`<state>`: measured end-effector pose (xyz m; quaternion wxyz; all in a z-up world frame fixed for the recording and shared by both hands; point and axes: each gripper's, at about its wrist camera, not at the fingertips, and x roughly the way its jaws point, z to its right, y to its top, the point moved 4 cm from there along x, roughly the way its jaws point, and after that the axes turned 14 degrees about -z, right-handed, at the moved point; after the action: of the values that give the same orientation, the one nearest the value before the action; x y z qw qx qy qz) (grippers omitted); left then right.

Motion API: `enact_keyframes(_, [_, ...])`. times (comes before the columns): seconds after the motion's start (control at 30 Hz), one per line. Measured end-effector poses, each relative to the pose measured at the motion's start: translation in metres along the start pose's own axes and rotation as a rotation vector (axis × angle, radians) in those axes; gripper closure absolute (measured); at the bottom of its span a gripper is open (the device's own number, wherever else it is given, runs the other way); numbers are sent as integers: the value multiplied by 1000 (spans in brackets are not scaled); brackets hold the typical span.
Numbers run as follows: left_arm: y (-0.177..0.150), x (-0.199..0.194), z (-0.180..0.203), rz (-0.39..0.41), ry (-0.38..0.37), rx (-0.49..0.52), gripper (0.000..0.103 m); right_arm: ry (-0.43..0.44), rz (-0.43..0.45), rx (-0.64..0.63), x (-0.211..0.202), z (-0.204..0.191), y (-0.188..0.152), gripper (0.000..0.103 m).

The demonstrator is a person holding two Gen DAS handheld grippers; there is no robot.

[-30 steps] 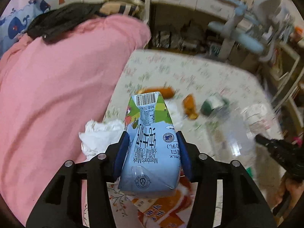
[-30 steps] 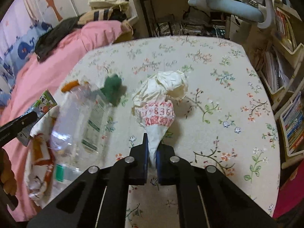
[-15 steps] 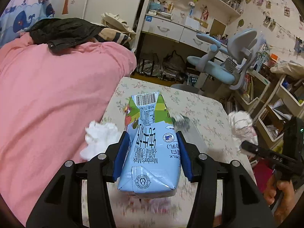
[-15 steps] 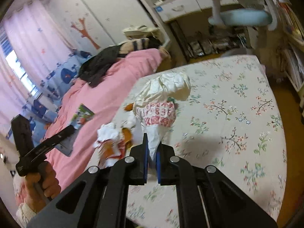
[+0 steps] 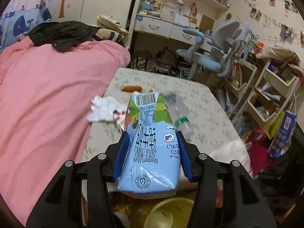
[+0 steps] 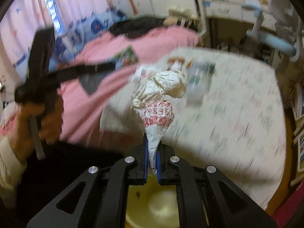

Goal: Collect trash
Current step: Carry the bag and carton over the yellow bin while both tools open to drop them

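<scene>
A floral-covered table [image 5: 199,102] is seen beside a pink quilt [image 5: 47,98]. Left on it are one white tissue wad [image 5: 103,109], one clear bottle [image 5: 178,114] and one orange scrap [image 5: 131,88] (blurred). One milk carton [image 5: 152,148] is clamped by the left gripper [image 5: 152,152]; one crumpled wrapper [image 6: 159,102] is pinched by the right gripper [image 6: 152,157]. Both are held above one yellow bin [image 6: 152,203].

Pink bed [image 5: 47,95], tree-decal wardrobe [image 5: 91,1], blue desk chair [image 5: 212,57], cluttered shelves [image 5: 266,87]
</scene>
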<state>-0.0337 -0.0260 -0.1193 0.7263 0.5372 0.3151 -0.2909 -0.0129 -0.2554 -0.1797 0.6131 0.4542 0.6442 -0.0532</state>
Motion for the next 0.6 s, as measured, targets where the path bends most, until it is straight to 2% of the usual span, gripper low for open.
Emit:
enact_keyframes(0.07, [-13, -2, 6, -16, 1, 15, 55, 40, -100, 6, 18, -5, -17, 95])
enact_keyframes(0.17, [-28, -2, 15, -45, 4, 36, 55, 55, -233, 1, 46, -12, -38, 93])
enact_keyframes(0.27, [-47, 0, 24, -81, 9, 50, 55, 39, -313, -9, 65, -17, -51, 90])
enact_keyframes(0.3, [-54, 1, 28, -96, 13, 55, 55, 44, -340, -4, 71, -16, -54, 87])
enact_keyframes(0.33, [-61, 2, 30, -113, 15, 59, 55, 40, -376, 3, 78, -13, -57, 71])
enact_keyframes(0.37, [-66, 4, 33, -127, 15, 62, 55, 12, -388, 6, 82, -11, -61, 59])
enact_keyframes(0.4, [-73, 6, 36, -146, 11, 67, 55, -5, -390, 11, 80, -11, -63, 43])
enact_keyframes(0.53, [-96, 15, 47, -210, 14, 95, 55, -22, -354, 69, 73, 3, -60, 41])
enact_keyframes(0.6, [-105, 19, 51, -242, 14, 110, 55, -36, -301, 117, 64, 14, -54, 41])
